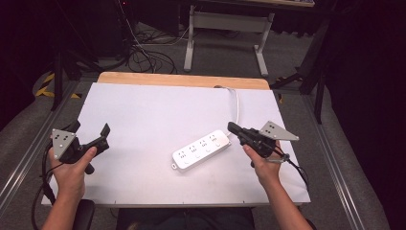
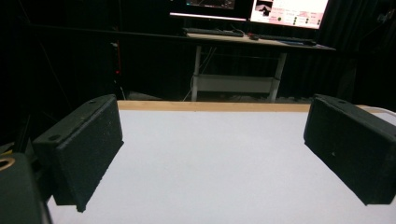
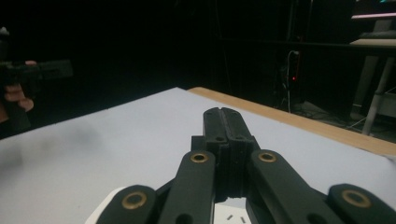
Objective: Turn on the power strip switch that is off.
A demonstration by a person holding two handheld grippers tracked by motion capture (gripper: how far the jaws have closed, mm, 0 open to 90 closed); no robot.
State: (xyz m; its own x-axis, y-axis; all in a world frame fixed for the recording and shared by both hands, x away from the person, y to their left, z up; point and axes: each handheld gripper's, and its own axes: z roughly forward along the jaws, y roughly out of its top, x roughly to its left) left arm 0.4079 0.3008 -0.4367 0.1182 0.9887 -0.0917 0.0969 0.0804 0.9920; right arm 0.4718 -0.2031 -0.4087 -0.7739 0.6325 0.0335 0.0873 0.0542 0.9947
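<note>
White plastic, long and flat, the power strip (image 1: 201,150) with four socket groups is being left lying diagonally on the white sheet-covered surface (image 1: 143,110), its white cord (image 1: 236,103) being trailed from its far end toward the wooden back edge. Such a placement is judged to be keeping the strip's socket face up and its near end free for an approach from either side.

Beside the strip's far right end, the right hand-held gripper (image 1: 231,127) is being held low, its black jaws being pressed together with nothing between them; in the right gripper view they are being seen clenched tip to tip (image 3: 223,116), with a corner of the strip (image 3: 231,215) lying just beneath them. Whether the tips are touching the strip cannot be told.

Well apart to the left of the strip, the left hand-held gripper (image 1: 91,132) is being held released, its two padded jaws being spread wide over bare surface, probably in readiness.
</note>
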